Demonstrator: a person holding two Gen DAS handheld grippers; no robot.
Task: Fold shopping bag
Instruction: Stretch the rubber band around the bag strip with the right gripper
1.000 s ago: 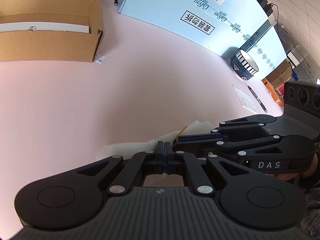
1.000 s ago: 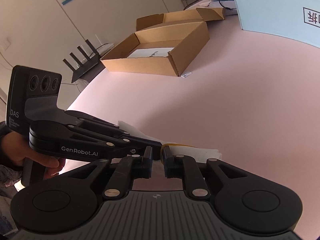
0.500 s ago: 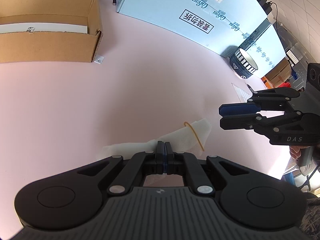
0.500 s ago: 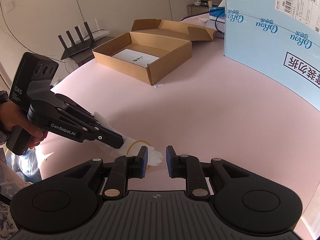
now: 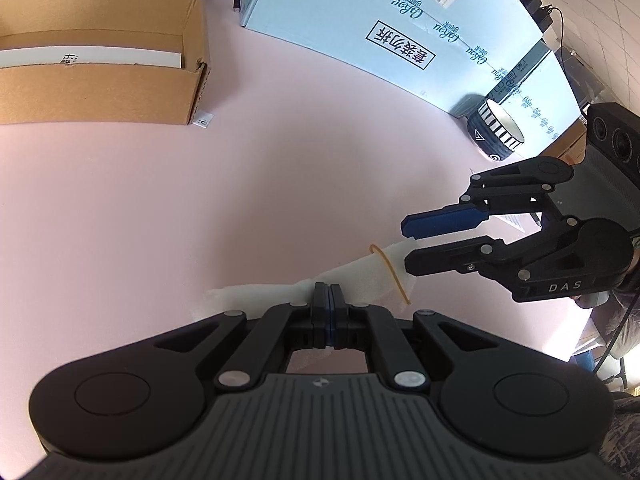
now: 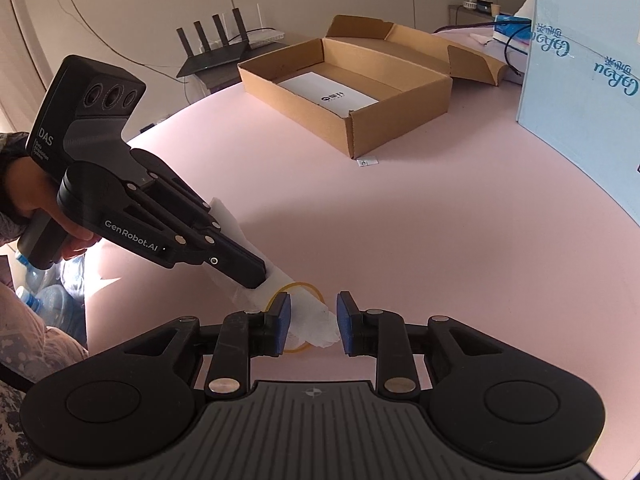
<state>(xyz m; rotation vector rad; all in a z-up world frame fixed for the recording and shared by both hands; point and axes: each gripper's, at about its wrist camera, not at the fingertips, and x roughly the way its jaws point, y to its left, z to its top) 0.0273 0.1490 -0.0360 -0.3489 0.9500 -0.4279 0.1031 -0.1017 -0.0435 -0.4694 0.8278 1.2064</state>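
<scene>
One hand-held gripper (image 6: 256,276) clamped on rolled shopping bag (image 6: 308,320), other (image 6: 311,328) astride its tip

bag (image 5: 360,276) middle hidden behind left fingers (image 5: 320,312)

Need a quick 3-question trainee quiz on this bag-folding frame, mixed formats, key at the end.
1. True or false: the left gripper is shut on the rolled shopping bag.
2. Multiple choice: the yellow rubber band is (A) looped around the rolled bag near its free end, (B) lying inside the open cardboard box, (C) hanging on a right gripper finger.
3. Fill in: the right gripper has just been opening; its pads stand ____ the bag's end, not pressing on it.

Key: 1 true; 2 A; 3 either side of (apart from).
</scene>
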